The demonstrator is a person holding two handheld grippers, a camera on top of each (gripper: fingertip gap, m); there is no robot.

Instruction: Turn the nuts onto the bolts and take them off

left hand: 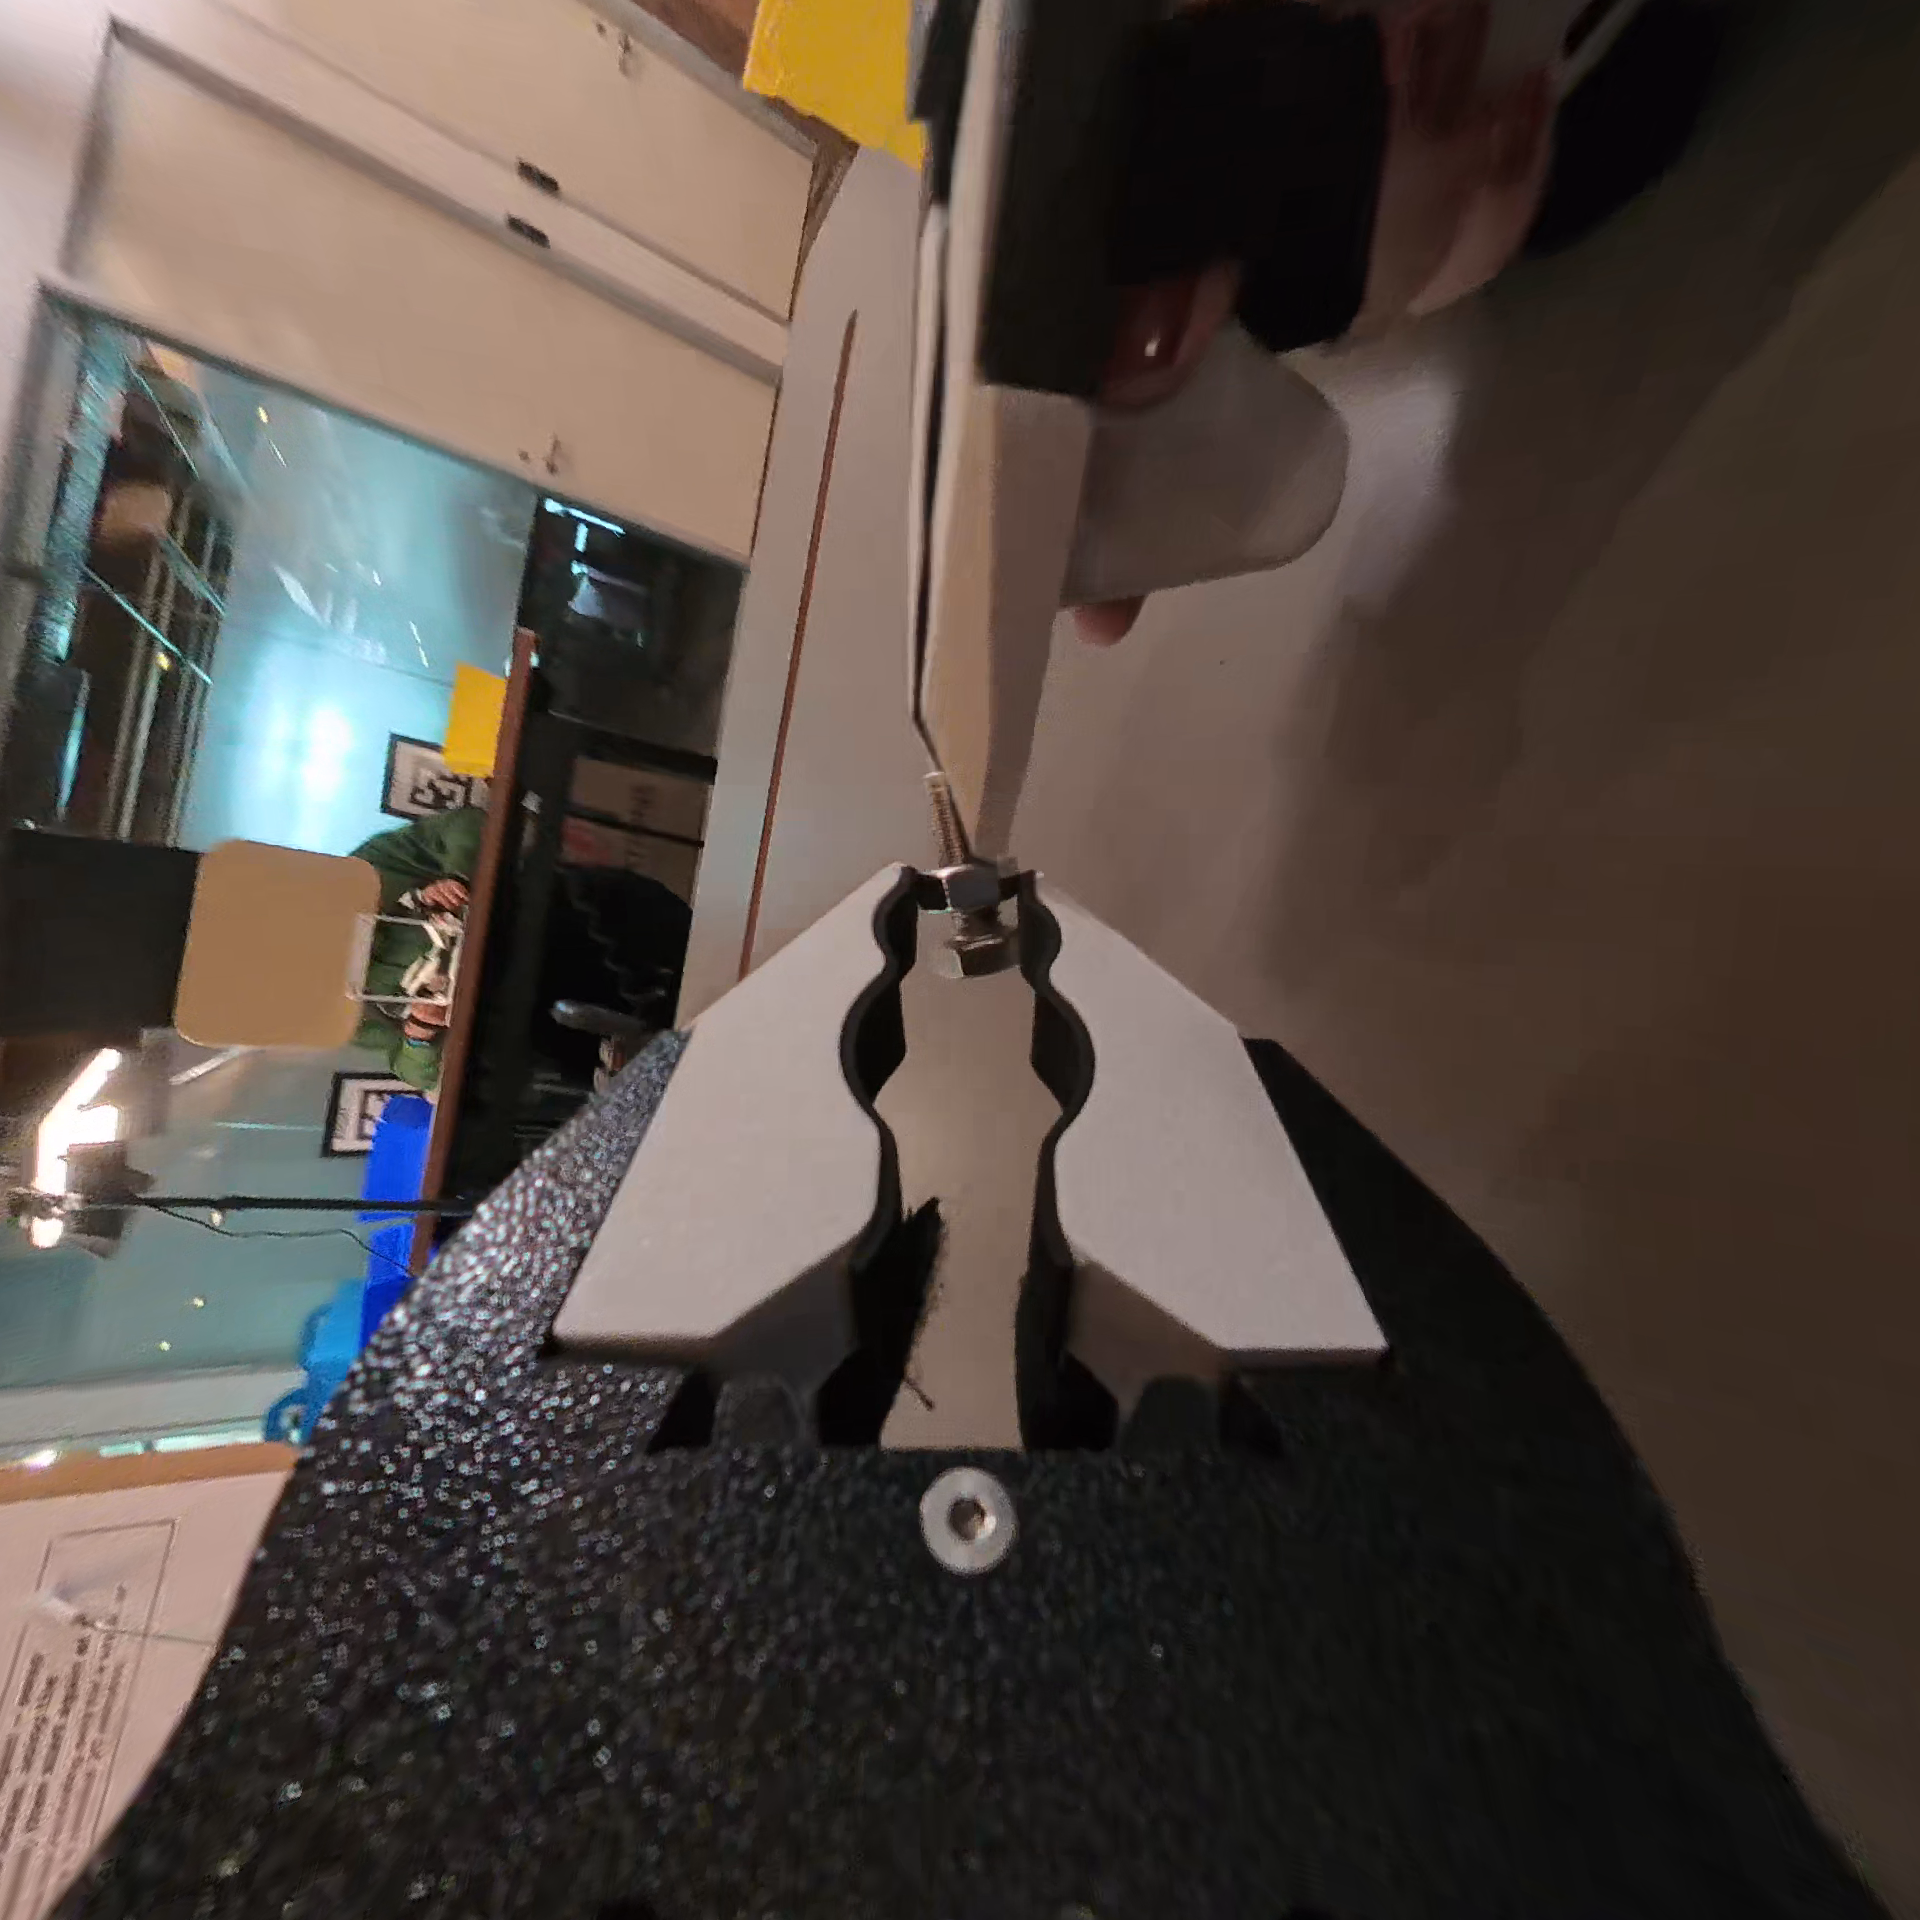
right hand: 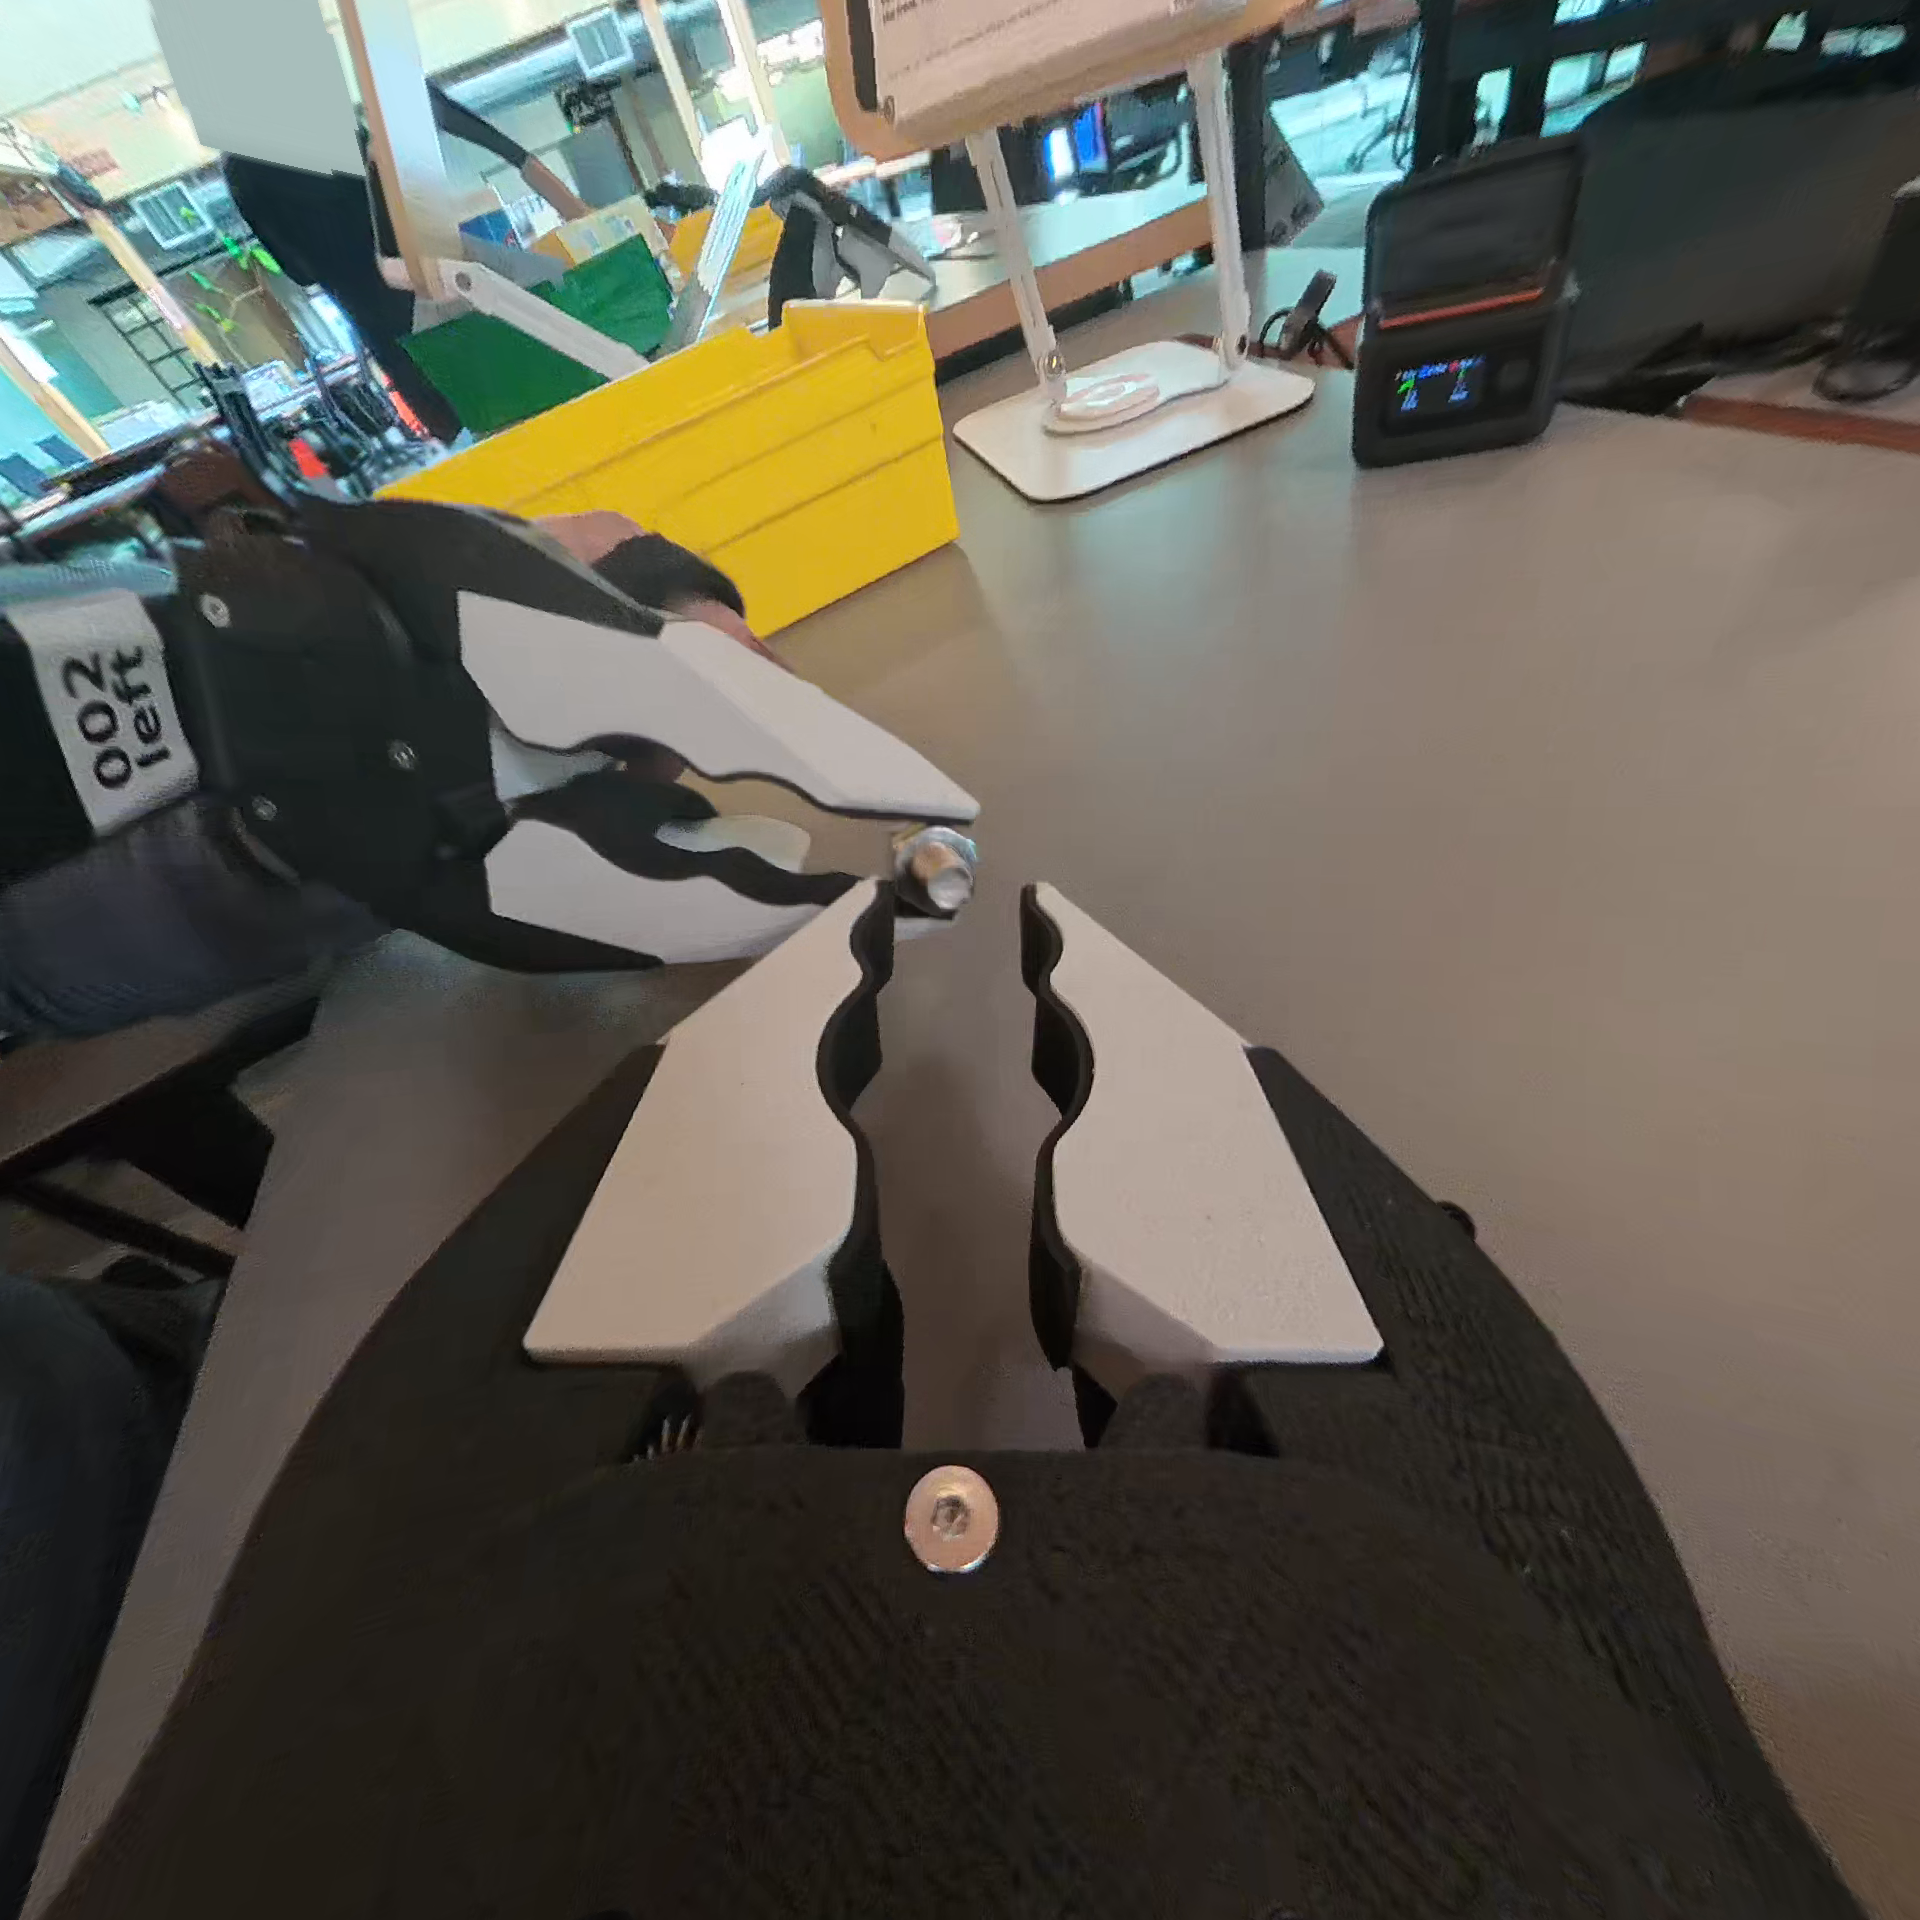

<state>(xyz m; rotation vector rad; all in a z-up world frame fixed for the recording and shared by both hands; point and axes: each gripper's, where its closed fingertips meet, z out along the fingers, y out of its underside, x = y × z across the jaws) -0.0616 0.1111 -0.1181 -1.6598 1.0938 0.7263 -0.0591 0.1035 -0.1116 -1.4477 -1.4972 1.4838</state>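
My left gripper (left hand: 966, 883) is shut, and its tips pinch a silver hex nut (left hand: 966, 888) threaded on a small bolt (left hand: 938, 810). The bolt's head (left hand: 974, 956) sits just inside the tips, and the threaded shaft points away. In the right wrist view the left gripper (right hand: 930, 847) comes in from the left, holding the bolt (right hand: 948, 883) end-on above the table. My right gripper (right hand: 956, 904) is open and empty, its tips level with the bolt's free end and either side of it. One of its fingers (left hand: 982, 582) reaches the shaft's end in the left wrist view.
A grey table (right hand: 1455, 831) lies under both grippers. A yellow bin (right hand: 727, 457) stands behind the left gripper. A white stand (right hand: 1132, 416) and a black device with a small screen (right hand: 1455, 312) are at the back right. The tips of both grippers are at nearly the same place.
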